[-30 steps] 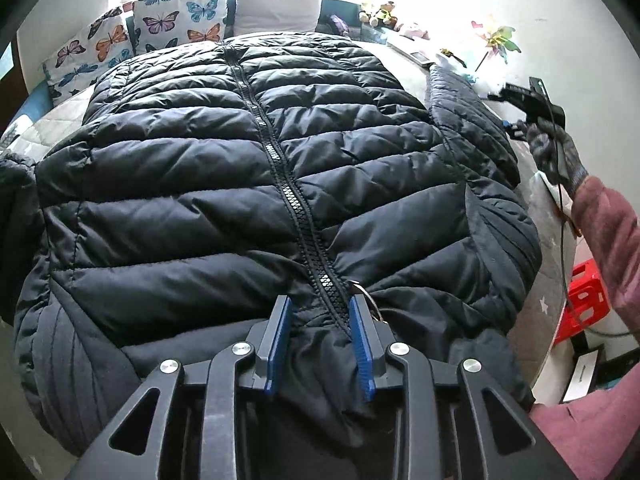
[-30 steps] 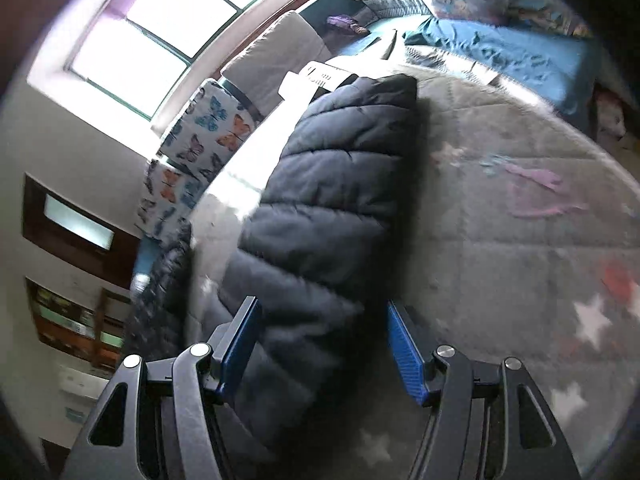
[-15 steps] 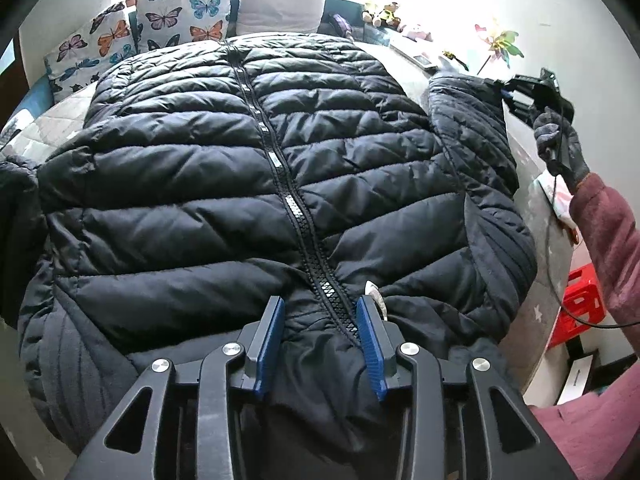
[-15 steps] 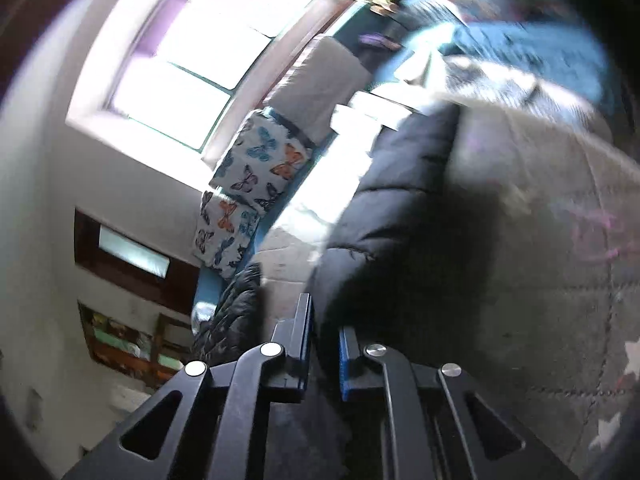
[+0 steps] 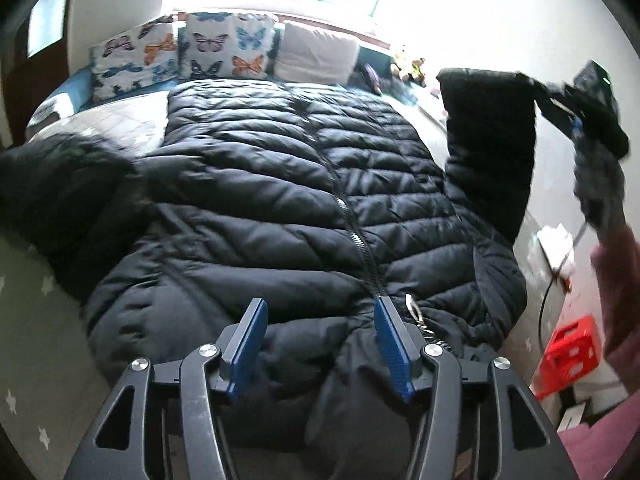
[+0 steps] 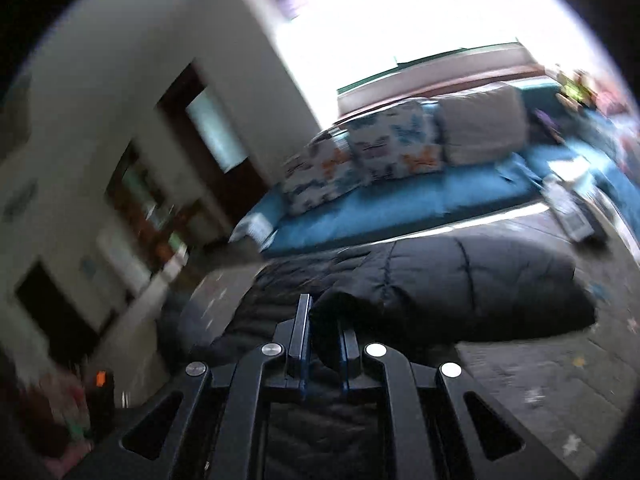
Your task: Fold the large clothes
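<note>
Left gripper [image 5: 320,344] is seen with its blue fingers spread wide above the collar end of a black puffer jacket [image 5: 280,208], which is laid front-up on a grey star-patterned bed cover [image 5: 24,280], its zipper [image 5: 352,236] running down the middle. Right gripper [image 6: 323,340] is pressed together on the cuff of the jacket's sleeve [image 5: 492,152], which is lifted clear of the bed at the right side. Butterfly-print cushions [image 5: 188,52] and a plain cushion [image 5: 316,52] are lined up beneath a bright window beyond the jacket's far end. A red crate [image 5: 572,352] is visible on the floor.
</note>
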